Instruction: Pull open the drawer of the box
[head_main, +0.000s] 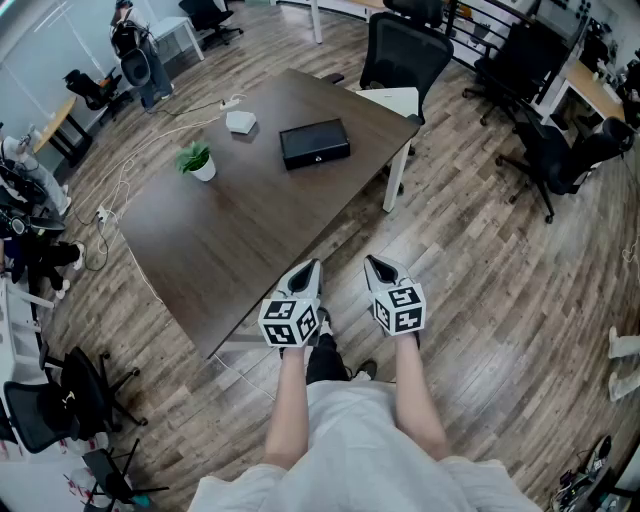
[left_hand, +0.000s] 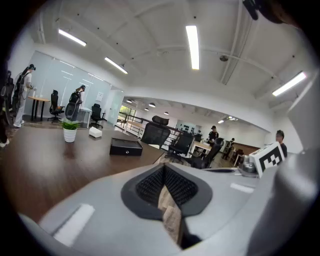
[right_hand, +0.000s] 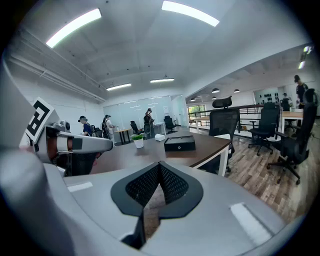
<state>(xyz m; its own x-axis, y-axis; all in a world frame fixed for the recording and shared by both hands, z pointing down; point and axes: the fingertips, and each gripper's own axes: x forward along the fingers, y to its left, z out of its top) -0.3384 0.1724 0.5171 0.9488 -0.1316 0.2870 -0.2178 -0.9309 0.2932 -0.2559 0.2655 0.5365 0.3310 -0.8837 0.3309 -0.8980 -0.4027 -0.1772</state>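
A flat black box (head_main: 314, 143) with a small round knob on its front lies on the far part of the dark wooden table (head_main: 240, 240); it also shows as the black box (left_hand: 126, 146) in the left gripper view and the black box (right_hand: 179, 143) in the right gripper view. Its drawer looks closed. My left gripper (head_main: 314, 266) and right gripper (head_main: 371, 262) are held side by side off the table's near edge, far from the box. Both are shut with nothing between the jaws.
A small potted plant (head_main: 198, 161) and a white object (head_main: 241, 122) with a cable stand on the table's far left. Black office chairs (head_main: 405, 50) stand behind the table and at right (head_main: 560, 160). The floor is wood planks.
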